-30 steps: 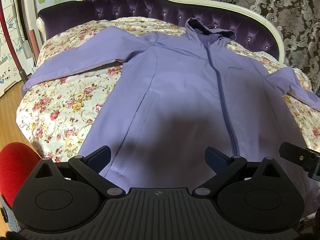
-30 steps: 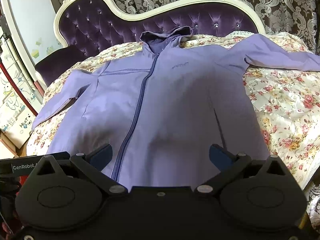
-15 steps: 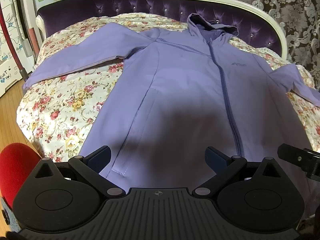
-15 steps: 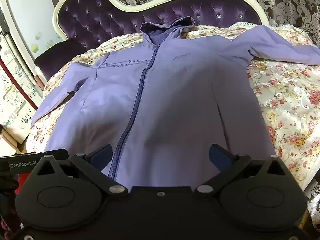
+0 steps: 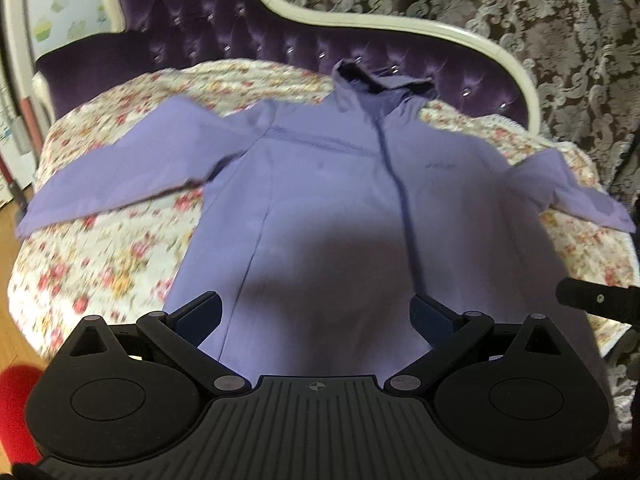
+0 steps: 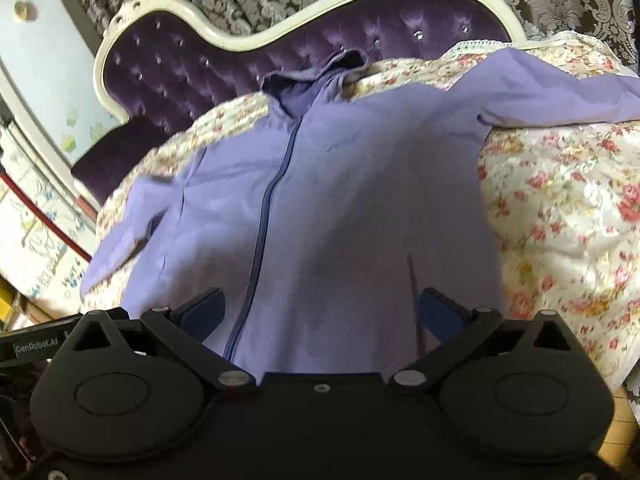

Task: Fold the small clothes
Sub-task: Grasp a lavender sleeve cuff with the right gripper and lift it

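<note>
- Left hand-held gripper [image 5: 316, 312] & right hand-held gripper [image 6: 322, 306]: both released, jaws wide, nothing held, above jacket hem.
- Jacket [image 5: 340, 216]: purple, zipped, flat on floral bedspread [image 5: 100, 256], sleeves spread.
- Hood [image 5: 380, 84] by purple headboard [image 5: 200, 12].

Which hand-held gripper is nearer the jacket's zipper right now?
Right. The right hand-held gripper has the zipper running down to its left finger; the left hand-held gripper sits left of the zipper, over the jacket panel.
</note>
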`<act>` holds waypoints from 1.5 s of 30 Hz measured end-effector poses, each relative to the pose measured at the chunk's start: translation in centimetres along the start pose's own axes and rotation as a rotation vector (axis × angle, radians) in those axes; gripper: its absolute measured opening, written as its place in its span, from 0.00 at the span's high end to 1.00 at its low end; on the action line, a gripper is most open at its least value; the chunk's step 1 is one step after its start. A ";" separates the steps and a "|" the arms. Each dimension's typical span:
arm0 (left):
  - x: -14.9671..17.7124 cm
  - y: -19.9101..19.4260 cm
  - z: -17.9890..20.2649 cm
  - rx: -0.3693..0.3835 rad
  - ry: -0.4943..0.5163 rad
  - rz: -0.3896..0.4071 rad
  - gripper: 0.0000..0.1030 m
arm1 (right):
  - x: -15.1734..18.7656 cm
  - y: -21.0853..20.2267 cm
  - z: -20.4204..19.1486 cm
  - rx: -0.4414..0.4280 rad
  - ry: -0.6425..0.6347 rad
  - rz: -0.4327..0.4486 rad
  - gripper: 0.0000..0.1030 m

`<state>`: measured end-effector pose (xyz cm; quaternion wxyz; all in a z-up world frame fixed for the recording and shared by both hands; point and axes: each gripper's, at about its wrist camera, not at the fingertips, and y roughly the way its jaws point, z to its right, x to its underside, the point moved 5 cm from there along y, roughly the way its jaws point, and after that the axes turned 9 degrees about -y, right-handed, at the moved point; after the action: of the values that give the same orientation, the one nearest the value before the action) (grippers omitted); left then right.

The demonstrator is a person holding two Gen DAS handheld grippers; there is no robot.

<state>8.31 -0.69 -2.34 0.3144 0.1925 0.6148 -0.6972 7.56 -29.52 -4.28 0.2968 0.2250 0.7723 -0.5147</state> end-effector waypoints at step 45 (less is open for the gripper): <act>-5.8 15.1 0.3 -0.025 0.077 0.016 0.01 | -9.1 3.4 38.8 0.569 0.595 0.269 0.85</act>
<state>22.78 -0.53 -9.57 0.2985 0.2202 0.6336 -0.6790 25.12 -64.66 -11.67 0.0520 0.5351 0.6152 -0.5767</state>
